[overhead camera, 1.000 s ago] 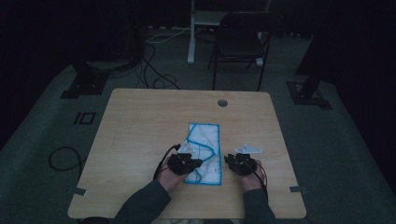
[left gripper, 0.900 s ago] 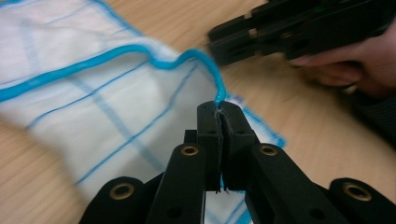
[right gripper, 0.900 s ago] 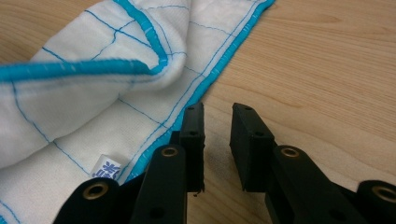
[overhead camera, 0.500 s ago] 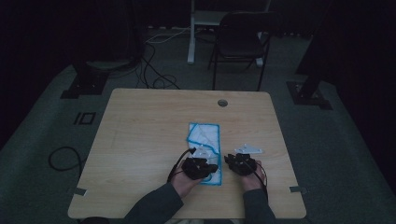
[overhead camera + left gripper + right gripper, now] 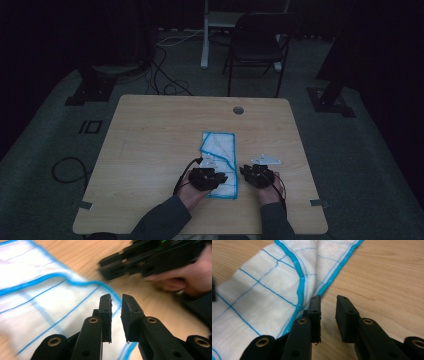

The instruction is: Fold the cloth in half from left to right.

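A white cloth [image 5: 219, 150] with a blue border and thin blue lines lies folded in a long strip on the wooden table [image 5: 150, 150]. My left gripper [image 5: 221, 179] hovers over the strip's near end, jaws slightly apart with nothing between them. In the left gripper view its tips [image 5: 116, 298] hang above the cloth [image 5: 37, 295] near its blue edge, with the right gripper [image 5: 150, 257] opposite. My right gripper [image 5: 246, 173] sits just right of the cloth, open. In the right gripper view its tips [image 5: 328, 300] are above bare wood beside the cloth's hem [image 5: 269, 290].
A round cable hole [image 5: 238, 110] sits near the table's far edge. Behind the table stand a dark chair [image 5: 260, 45] and a white post [image 5: 205, 35], with cables [image 5: 165, 75] on the floor. The room is dim.
My left gripper has moved right, from the cloth's left edge onto its near end. The right gripper has stayed where it was.
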`<state>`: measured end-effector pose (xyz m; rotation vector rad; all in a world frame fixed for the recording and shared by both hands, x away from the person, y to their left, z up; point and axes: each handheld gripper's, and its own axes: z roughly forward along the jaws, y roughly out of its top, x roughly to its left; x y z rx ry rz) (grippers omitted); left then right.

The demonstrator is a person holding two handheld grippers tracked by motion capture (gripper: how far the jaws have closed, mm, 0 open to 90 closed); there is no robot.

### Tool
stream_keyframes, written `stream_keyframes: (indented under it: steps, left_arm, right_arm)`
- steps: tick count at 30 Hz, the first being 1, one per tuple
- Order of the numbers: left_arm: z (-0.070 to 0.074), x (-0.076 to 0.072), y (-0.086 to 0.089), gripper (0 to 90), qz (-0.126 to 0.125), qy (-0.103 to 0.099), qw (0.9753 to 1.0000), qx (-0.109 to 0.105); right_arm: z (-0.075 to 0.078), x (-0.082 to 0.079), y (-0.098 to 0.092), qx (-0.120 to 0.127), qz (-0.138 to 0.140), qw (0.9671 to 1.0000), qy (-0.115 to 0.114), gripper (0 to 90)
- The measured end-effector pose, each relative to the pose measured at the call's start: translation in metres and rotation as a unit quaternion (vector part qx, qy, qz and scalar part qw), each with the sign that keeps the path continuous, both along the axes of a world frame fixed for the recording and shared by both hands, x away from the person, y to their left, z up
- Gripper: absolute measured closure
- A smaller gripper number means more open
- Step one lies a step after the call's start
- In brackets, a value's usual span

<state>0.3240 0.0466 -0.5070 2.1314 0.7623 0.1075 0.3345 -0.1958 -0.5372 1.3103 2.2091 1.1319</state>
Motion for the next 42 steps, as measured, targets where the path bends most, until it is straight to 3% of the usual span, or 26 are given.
stream_keyframes:
  steps: [6, 11, 17, 24, 33, 42]
  left_arm:
    - [-0.015, 0.001, 0.019, 77.9, 0.033, -0.004, 0.9992, 0.023]
    - [-0.029, 0.0, 0.028, 77.4, 0.046, -0.004, 0.9982, 0.039]
    - [-0.033, -0.003, 0.032, 78.1, 0.053, -0.01, 0.998, 0.035]
    - [-0.036, -0.007, 0.038, 79.0, 0.056, -0.005, 0.9981, 0.025]
    - [-0.037, -0.011, 0.041, 79.4, 0.057, -0.004, 0.9982, 0.02]
    - [-0.038, -0.013, 0.041, 79.3, 0.053, -0.016, 0.9982, 0.022]
  right_arm:
    - [0.006, 0.0, 0.009, 0.002, 0.015, 0.9998, -0.013, 72.8]
    - [0.01, 0.003, 0.02, -0.013, 0.03, 0.9992, -0.022, 70.8]
    - [0.016, 0.01, 0.035, -0.032, 0.046, 0.9979, -0.034, 66.4]
    - [0.023, 0.02, 0.058, -0.033, 0.07, 0.9957, -0.052, 65.6]
    - [0.027, 0.04, 0.083, -0.027, 0.091, 0.9939, -0.056, 65.0]
    - [0.021, 0.06, 0.11, -0.058, 0.113, 0.9904, -0.054, 63.3]
